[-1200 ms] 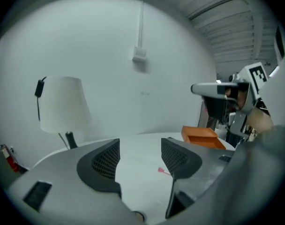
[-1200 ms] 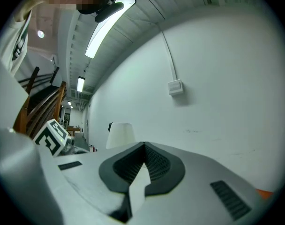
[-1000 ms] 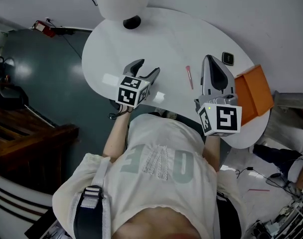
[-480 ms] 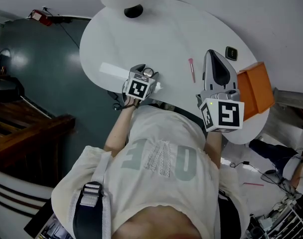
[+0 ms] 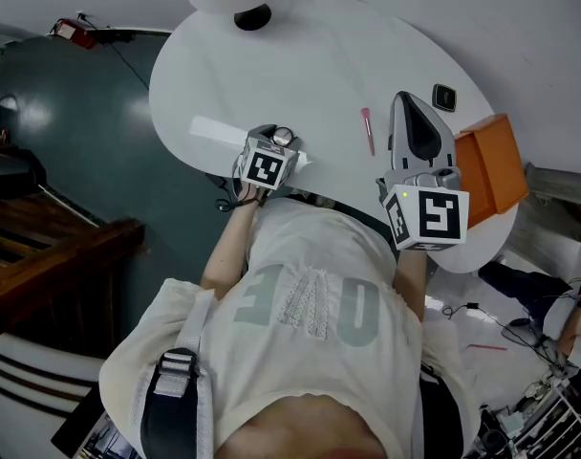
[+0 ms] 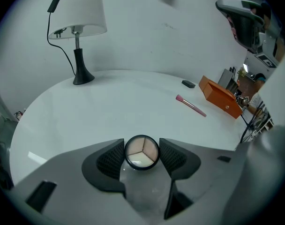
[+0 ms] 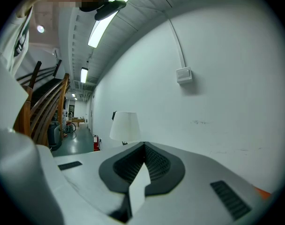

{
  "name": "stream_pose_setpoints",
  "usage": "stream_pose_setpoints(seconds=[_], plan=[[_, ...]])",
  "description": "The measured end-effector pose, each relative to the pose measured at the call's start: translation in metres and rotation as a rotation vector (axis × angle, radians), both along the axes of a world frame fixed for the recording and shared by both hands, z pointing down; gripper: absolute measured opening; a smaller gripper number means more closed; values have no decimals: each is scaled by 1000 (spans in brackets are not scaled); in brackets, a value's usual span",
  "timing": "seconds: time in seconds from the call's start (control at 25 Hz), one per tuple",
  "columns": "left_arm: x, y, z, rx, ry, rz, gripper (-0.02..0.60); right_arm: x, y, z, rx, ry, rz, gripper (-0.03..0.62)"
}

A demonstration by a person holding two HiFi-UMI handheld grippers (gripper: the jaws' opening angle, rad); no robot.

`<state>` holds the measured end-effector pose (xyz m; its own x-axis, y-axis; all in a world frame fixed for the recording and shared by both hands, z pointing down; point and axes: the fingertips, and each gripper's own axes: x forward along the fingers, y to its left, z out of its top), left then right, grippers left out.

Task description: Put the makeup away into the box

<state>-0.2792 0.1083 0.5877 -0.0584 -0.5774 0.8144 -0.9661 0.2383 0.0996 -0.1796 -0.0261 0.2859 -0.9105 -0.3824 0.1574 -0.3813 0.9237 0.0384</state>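
Left tongs (image 6: 141, 146): tilted down at the table (image 6: 109, 102), jaws about half apart. They have just been closing, and I see both pads touching the rim of a round compact (image 6: 142, 152), which lies flat with its three pale pans facing up. In the head view the marker cube covers most of these jaws, and only a sliver of the compact shows past it. Right tongs (image 7: 143, 149): jaws together with nothing between them, held above the table and aimed nearly level at the wall, so their own view shows no tabletop. A pink brush (image 6: 191, 106) lies on the table between the two tongs, apart from both. The orange box (image 6: 221, 96) sits at the table's right edge, well apart from the compact and just right of the right tongs; I cannot see inside it from any view. A small dark item (image 6: 189, 84) lies near the box, too small to identify. The lamp (image 6: 77, 18) stands at the far side, its shade cut off in the head view.
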Motion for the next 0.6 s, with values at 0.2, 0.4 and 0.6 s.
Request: stream_pose_setpoints(seconds=[0.2, 0.4, 0.6], plan=[[-1, 0, 1, 7, 9, -8, 241, -1, -1, 2, -2, 6, -1, 0], [-3, -10, -11, 68, 21, -19, 239, -2, -1, 3, -3, 5, -1, 0], [-23, -55, -91, 268, -98, 8, 238, -9, -2, -3, 14, -13, -2, 0]])
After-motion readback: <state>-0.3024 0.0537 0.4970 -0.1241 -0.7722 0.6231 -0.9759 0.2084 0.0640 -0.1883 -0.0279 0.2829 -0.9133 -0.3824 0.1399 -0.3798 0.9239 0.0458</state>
